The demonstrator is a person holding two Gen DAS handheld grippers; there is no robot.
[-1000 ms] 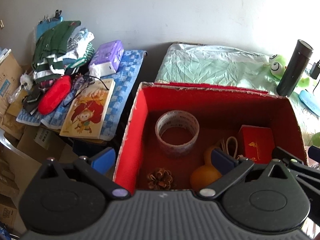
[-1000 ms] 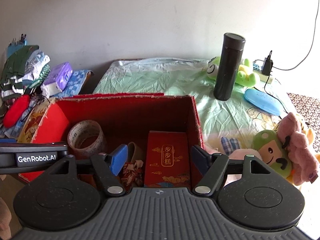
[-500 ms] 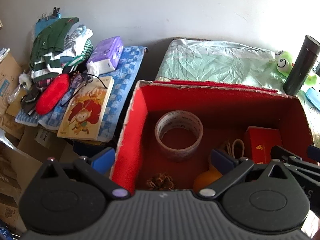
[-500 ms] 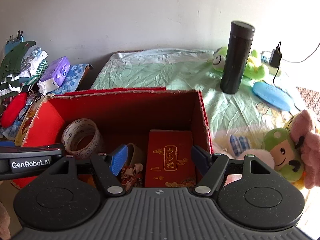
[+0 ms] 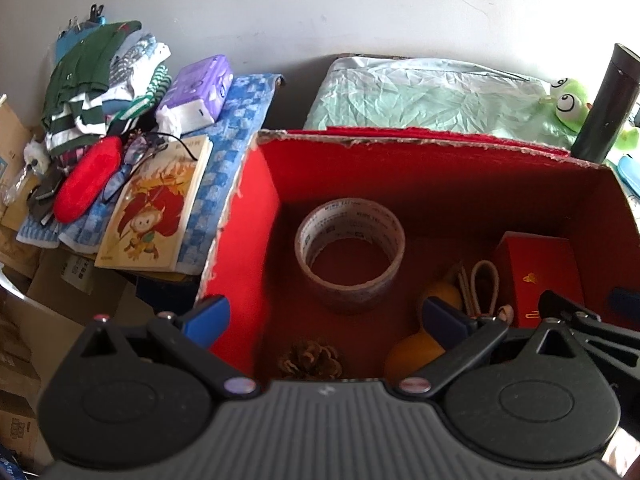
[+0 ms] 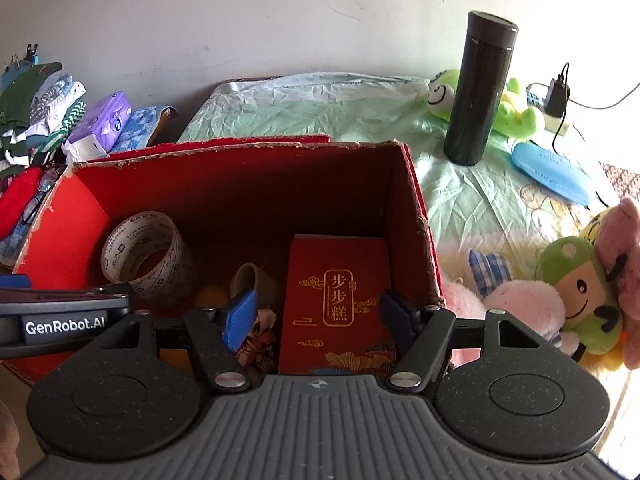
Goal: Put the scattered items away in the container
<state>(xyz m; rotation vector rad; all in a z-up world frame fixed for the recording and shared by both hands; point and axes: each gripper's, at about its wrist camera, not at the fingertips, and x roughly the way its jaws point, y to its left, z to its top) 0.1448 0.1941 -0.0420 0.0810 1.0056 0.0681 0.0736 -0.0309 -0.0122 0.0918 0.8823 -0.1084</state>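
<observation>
The red cardboard box [image 5: 256,216] stands on a table spread with a pale green cloth [image 6: 320,108]. Inside the box, a red gift box [image 6: 338,292] lies at the right. A tape roll [image 5: 349,254] lies at the left. An orange gourd [image 5: 412,354] and a pine cone [image 5: 311,362] rest near the front wall. The left tongs [image 5: 324,318] and the right tongs [image 6: 318,314] hover above the box, both spread wide and grasping nothing.

Left gripper [image 5: 325,318] and right gripper [image 6: 320,312] hover side by side, jaws spread, empty.
</observation>
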